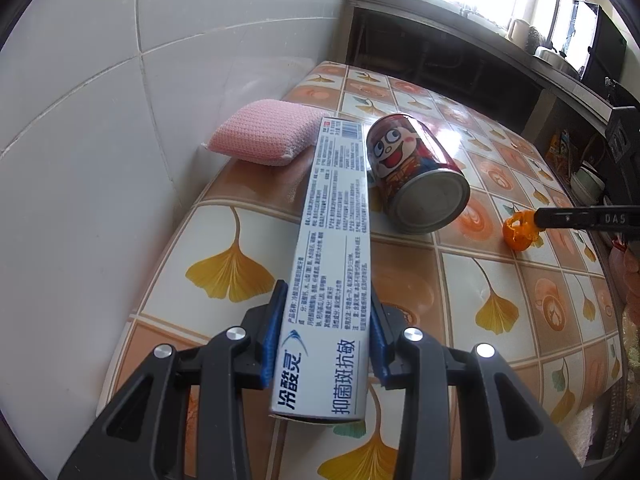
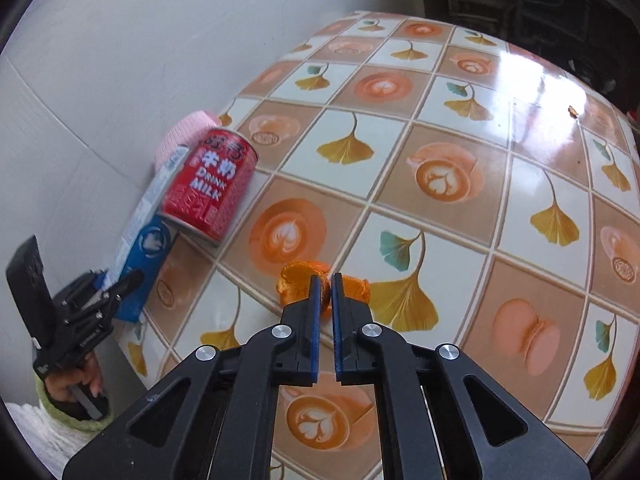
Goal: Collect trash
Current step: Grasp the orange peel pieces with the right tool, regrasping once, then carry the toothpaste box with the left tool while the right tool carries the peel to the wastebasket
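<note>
Near the surface's wall-side edge, a long white and blue toothpaste box (image 1: 334, 264) is clamped at its near end between the blue pads of the left tool (image 1: 326, 332), its far end pointing toward the wall. Its face carries Chinese print, with the large characters 抑菌斑抗敏 and a barcode at the far end. Just beside it on the right lies a red can (image 1: 416, 174) on its side, printed with a cartoon face; the right wrist view reads "DRINK MILK" on it. Behind the box, against the tiled wall, sits a pink sponge (image 1: 264, 132). Farther toward the surface's (image 2: 472, 128) middle, a piece of orange peel (image 2: 296, 282) is pinched between the narrowly set pads of the right tool (image 2: 325, 292), low over the ginkgo-leaf and latte pattern.
</note>
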`<move>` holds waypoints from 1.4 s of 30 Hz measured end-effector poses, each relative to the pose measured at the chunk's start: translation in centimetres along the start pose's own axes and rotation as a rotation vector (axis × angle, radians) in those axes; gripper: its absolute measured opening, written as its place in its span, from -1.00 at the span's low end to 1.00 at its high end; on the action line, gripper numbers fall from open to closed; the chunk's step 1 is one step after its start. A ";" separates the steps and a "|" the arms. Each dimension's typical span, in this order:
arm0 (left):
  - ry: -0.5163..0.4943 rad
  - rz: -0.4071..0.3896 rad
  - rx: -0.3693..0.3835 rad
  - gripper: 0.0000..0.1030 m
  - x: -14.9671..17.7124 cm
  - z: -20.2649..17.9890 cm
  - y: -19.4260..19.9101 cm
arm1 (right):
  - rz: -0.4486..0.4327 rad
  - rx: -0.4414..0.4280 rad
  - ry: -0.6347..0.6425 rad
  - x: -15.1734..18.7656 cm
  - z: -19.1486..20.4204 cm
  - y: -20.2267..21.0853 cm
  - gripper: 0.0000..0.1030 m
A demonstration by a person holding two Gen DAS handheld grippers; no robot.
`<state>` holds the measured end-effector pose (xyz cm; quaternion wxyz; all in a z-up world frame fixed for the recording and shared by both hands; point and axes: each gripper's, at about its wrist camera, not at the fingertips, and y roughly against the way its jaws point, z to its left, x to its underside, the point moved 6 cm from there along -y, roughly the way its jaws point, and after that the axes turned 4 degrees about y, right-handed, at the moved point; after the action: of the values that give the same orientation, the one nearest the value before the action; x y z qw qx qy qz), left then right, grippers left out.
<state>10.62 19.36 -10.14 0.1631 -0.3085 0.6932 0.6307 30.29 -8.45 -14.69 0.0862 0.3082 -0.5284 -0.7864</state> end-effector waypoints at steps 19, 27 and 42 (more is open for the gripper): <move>0.018 0.026 -0.018 -0.27 0.1 0.2 -1.2 | 0.037 -0.066 -0.118 0.8 -1.2 -2.4 -0.60; 0.039 -0.003 -0.017 -0.33 0.2 0.5 -0.8 | 0.017 0.006 -0.081 1.4 -0.2 -2.2 -0.83; 0.096 -0.093 0.028 -0.35 1.4 1.7 5.0 | -0.127 -0.015 -0.225 5.8 -1.6 4.3 -0.88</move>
<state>6.15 20.82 -7.44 0.1629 -0.3679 0.6940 0.5970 25.78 -14.19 -13.58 -0.0213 0.2502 -0.5083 -0.8238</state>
